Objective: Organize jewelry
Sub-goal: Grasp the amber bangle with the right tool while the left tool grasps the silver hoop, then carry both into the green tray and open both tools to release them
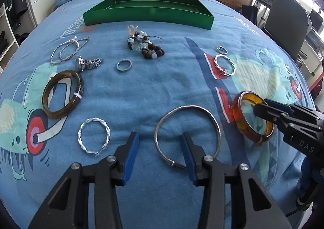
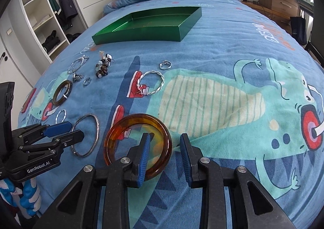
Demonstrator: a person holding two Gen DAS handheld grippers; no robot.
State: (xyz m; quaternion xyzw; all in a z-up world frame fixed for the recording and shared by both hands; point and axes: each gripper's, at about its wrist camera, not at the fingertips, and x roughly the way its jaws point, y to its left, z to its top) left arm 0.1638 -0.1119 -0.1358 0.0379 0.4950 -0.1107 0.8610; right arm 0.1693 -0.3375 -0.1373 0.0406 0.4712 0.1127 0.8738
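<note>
The right tongs (image 2: pixel 164 144) are spread apart, with the near rim of an amber bangle (image 2: pixel 115 133) set between the two blue pads; one pad is seen inside the ring, the other outside it, and whether either touches cannot be told. The bangle is translucent orange-brown, thick and glossy, and is propped slightly off the blue bedspread (image 2: pixel 212 50). The left tongs (image 1: pixel 161 137) are also spread apart and nothing is gripped; a thin silver hoop bangle (image 1: pixel 187 135) is laid flat on the bed just ahead, its left side passing between the pads. A twisted silver bangle (image 1: pixel 94 137) is found just to its left, and a dark brown bangle (image 1: pixel 62 93) farther left. Beyond lie a small ring (image 1: pixel 124 65), a watch (image 1: pixel 88 64), beaded bracelets (image 1: pixel 145 43) and silver chains (image 1: pixel 66 50). A shallow green tray (image 1: pixel 148 17) is set at the far side, well apart from the tongs.
</note>
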